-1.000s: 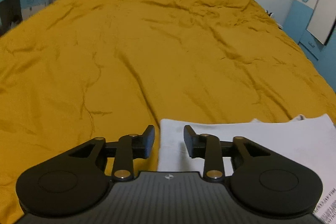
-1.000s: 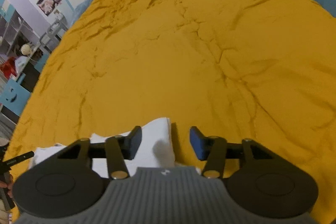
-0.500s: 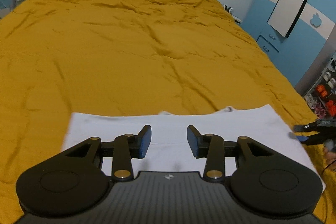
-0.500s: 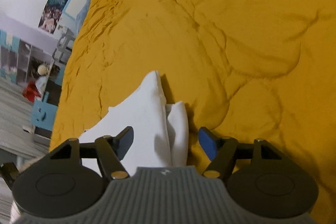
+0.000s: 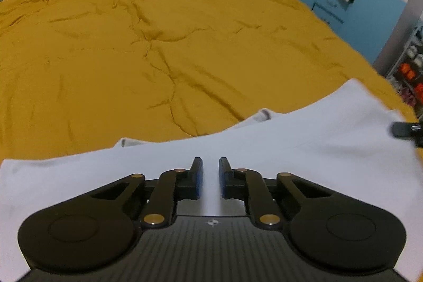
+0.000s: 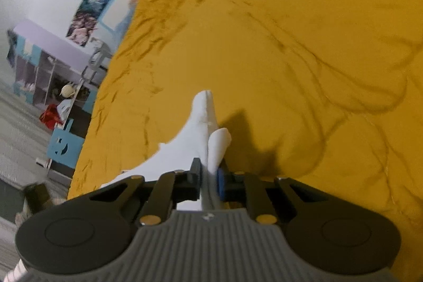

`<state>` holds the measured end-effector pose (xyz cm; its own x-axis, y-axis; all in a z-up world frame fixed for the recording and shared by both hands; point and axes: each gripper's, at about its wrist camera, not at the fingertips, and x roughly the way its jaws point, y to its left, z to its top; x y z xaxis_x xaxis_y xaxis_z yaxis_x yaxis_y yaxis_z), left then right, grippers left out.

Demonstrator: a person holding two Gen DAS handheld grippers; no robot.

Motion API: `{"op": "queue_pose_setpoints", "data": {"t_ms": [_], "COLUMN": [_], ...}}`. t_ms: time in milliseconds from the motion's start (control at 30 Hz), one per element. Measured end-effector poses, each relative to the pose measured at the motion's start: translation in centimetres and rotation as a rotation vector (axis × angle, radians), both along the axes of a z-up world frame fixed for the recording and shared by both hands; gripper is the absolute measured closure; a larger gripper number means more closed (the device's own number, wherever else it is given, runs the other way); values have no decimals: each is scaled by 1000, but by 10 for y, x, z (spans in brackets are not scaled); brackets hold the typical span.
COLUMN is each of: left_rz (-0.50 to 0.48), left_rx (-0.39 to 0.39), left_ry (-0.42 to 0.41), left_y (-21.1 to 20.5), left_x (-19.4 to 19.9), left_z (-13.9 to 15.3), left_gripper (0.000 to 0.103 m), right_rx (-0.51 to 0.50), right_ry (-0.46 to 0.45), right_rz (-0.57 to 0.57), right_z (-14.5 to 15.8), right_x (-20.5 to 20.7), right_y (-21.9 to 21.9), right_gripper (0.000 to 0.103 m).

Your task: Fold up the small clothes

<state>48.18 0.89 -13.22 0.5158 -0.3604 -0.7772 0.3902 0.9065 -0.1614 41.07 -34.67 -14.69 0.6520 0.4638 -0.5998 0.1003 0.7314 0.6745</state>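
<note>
My right gripper [image 6: 209, 176] has just been closing and is now clamped on a raised fold of the white garment [image 6: 203, 128]; the cloth runs straight between the pads, and my own body hides where it goes below them. The two tips of fabric beyond the pads stand up off the bed, blurred, so I cannot tell which part of the garment they are.

My left gripper [image 5: 210, 171] has also just been closing; its jaws stand nearly together with a thin strip of white showing in the gap. Whether the pads actually pinch the cloth or only sit over it, I cannot tell.

In the left view the white garment [image 5: 304, 139] lies spread across the near edge of the yellow bedspread [image 5: 158, 49], its lower part cut off by my gripper and the frame. At the far right edge a dark tip of my right gripper [image 5: 404, 129] shows against the cloth, mostly out of frame.

Beyond the garment the wrinkled bedspread lies wide and bare. A blue cabinet [image 5: 343, 4] stands past the bed's right edge, and shelving [image 6: 47, 65] off the bed's left side.
</note>
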Motion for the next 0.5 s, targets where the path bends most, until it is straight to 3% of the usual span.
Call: {"op": "queue_pose_setpoints", "data": {"t_ms": [233, 500], "left_rz": [2, -76], "left_rx": [27, 16], "left_ry": [4, -27], "left_y": [-13, -9], "left_x": [21, -25], "left_z": [-18, 21], "left_gripper": [91, 91], "right_rx": [-36, -30], "right_ry": [-51, -72], "right_rz": [23, 3], "right_z": [27, 55], "right_x": [-7, -18], "right_y": [19, 36], "right_gripper": [96, 97]}}
